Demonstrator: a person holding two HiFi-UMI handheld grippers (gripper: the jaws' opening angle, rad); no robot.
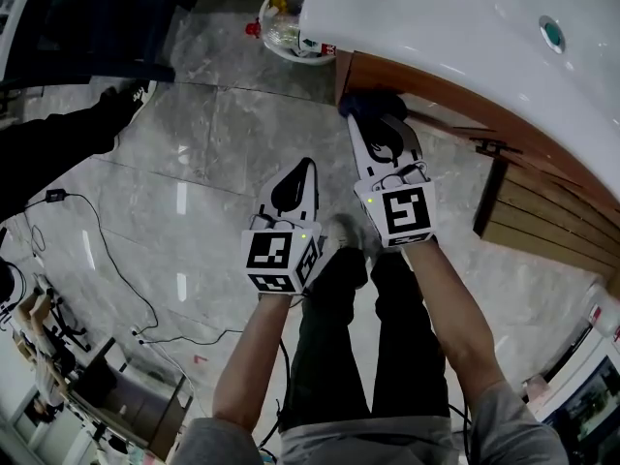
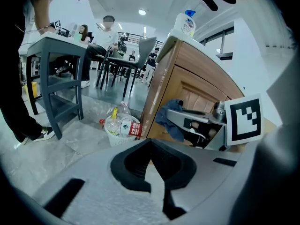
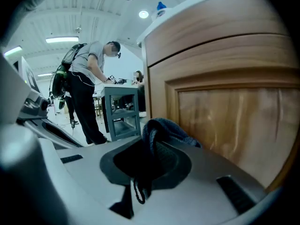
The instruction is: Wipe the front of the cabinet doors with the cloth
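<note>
Cloth (image 3: 164,128) - dark blue and bunched - is pinched in the right gripper (image 1: 368,122), whose jaws are clamped on a fold of it, with a loose thread hanging down between them. The bunch sits at the front of the wooden cabinet door (image 3: 234,116), near the cabinet's left corner and just under the edge of the white worktop (image 1: 465,27). Whether cloth and wood actually touch cannot be made out. The left gripper (image 1: 308,168) has its jaws together with nothing between them. It hangs over the floor (image 1: 194,143), just beside the right one and apart from the cabinet.

The floor is glossy grey stone tile that mirrors the ceiling lamps, and a black cable (image 1: 116,269) trails across its left side. A white bin (image 2: 119,128) full of plastic bottles stands on the floor near the cabinet's left corner.

Only the head view shows the drain (image 1: 552,34) in the basin sunk into the worktop, along with the person's forearms and dark trousers below the grippers. Only the left gripper view shows the right gripper from the side, with the cloth drooping off its tip against the wood. It also shows a pump bottle (image 2: 186,23) at the worktop's corner, a grey table (image 2: 56,74) and people seated further back in the bright room. The right gripper view gives the door's framed panel close up, and a person with a backpack (image 3: 84,83) bent over a desk.
</note>
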